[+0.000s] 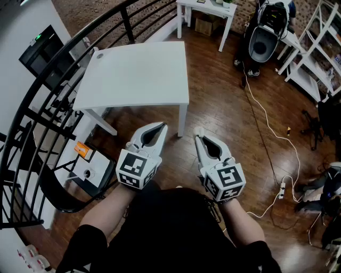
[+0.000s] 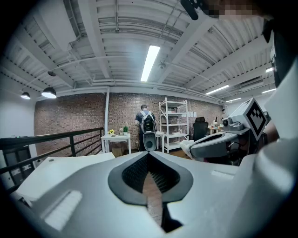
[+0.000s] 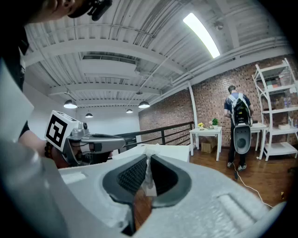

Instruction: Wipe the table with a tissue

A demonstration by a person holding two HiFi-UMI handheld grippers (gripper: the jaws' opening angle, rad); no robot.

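In the head view the white table (image 1: 138,74) stands ahead of me on the wooden floor, its top bare. I hold both grippers low in front of my body, short of the table's near edge. My left gripper (image 1: 163,126) is shut with nothing between its jaws (image 2: 149,153). My right gripper (image 1: 198,136) is shut on a small white tissue (image 1: 199,130), which shows as a thin white strip pinched between the pads (image 3: 148,174). The tissue's tip also pokes out in the left gripper view (image 2: 185,146). The table (image 3: 170,151) lies just beyond the right jaws.
A black curved railing (image 1: 32,101) runs along the left. A second white table (image 1: 208,8), white shelves (image 1: 319,42) and a black seat-like device (image 1: 264,37) stand at the back. A white cable (image 1: 266,122) trails across the floor at right. A person with a backpack (image 2: 147,122) stands far off.
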